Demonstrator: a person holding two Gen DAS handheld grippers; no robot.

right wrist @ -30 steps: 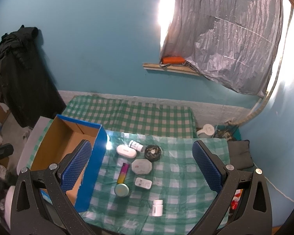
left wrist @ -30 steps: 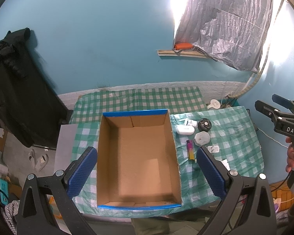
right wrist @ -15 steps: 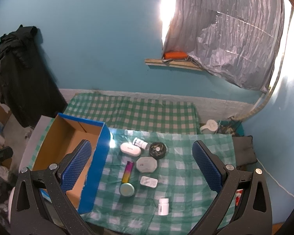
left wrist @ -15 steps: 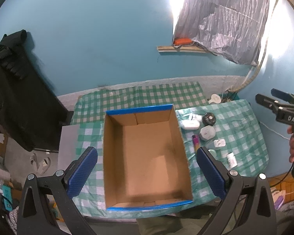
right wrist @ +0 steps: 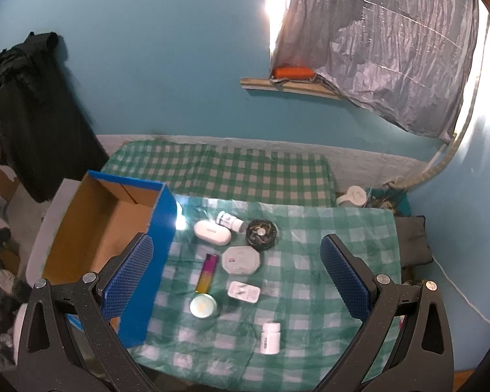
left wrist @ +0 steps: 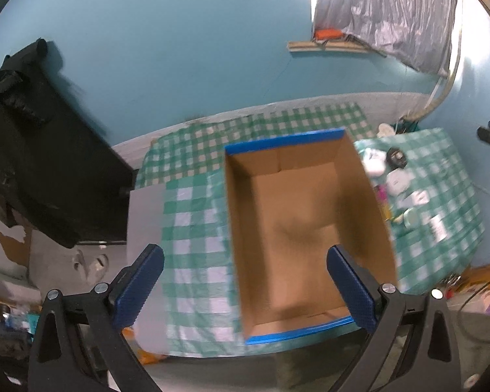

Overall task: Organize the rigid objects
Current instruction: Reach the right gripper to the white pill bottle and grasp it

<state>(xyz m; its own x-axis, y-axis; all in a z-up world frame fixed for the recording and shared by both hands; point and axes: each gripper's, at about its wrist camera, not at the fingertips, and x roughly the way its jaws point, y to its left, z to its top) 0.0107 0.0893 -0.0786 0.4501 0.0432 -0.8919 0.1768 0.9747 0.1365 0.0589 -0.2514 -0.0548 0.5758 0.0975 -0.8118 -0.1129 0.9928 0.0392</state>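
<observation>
Both tongs hang apart and empty above the green-and-white checked surface [right wrist: 310, 281].

Left tongs [left wrist: 245, 290] hover over the open brown cardboard box with blue-taped rim [left wrist: 297, 228], which looks empty and lies mostly between and ahead of the blue pads; the small items show blurred past the box's right wall. Right tongs [right wrist: 235, 276] have that box [right wrist: 114, 245] at their left pad, and between and ahead of the pads lie the grey octagonal case [right wrist: 241, 260], the black round tin [right wrist: 261, 234] beyond it, the white oval case [right wrist: 212, 232], the pink-to-yellow lighter [right wrist: 207, 273], the pale-green round lid [right wrist: 203, 306] touching the lighter's near end, the white flat rectangular pack [right wrist: 244, 292], the white pill bottle [right wrist: 270, 337] nearest the tongs, lying on its side, and a small white bottle with dark label [right wrist: 229, 219] farthest off.
</observation>
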